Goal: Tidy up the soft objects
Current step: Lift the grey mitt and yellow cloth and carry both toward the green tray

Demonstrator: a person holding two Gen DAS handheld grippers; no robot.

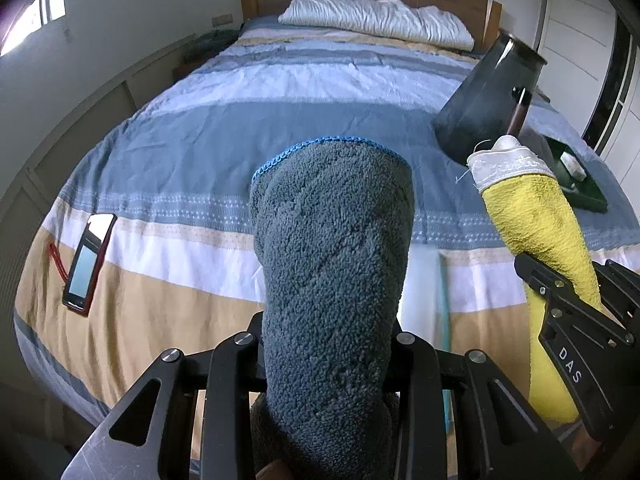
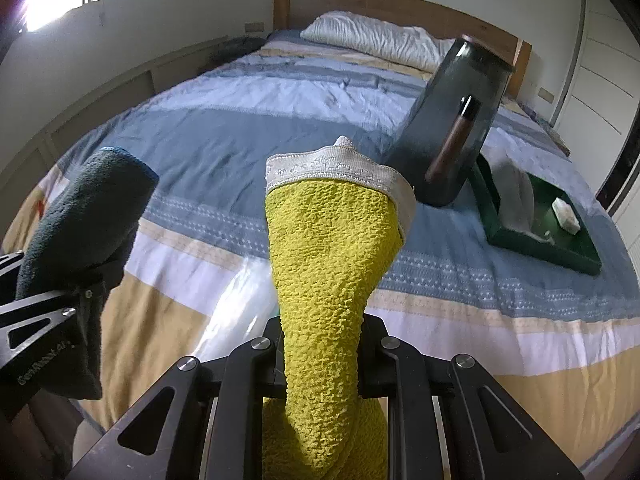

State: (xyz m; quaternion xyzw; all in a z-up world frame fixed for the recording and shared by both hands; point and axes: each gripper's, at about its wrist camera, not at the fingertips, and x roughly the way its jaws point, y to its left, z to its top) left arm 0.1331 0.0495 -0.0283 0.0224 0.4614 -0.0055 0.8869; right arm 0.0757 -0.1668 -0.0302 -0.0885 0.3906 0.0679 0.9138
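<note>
A dark grey fluffy towel (image 1: 332, 240) with a blue stitched edge stands up out of my left gripper (image 1: 328, 340), which is shut on its lower part. A yellow crinkled towel (image 2: 332, 248) with a white lace hem rises out of my right gripper (image 2: 320, 340), also shut on it. Both are held in the air over the foot of a striped bed. In the left wrist view the right gripper (image 1: 560, 292) and the yellow towel (image 1: 536, 216) sit at the right. In the right wrist view the left gripper (image 2: 60, 292) and the grey towel (image 2: 88, 216) sit at the left.
The bed's striped cover (image 1: 240, 128) fills both views, with a white pillow (image 1: 376, 20) at the wooden headboard. A phone in a red case (image 1: 86, 260) lies at the left. A dark glass vase (image 2: 452, 128) leans by a green tray (image 2: 560, 256) at the right. Clear plastic (image 2: 240, 300) lies near the foot.
</note>
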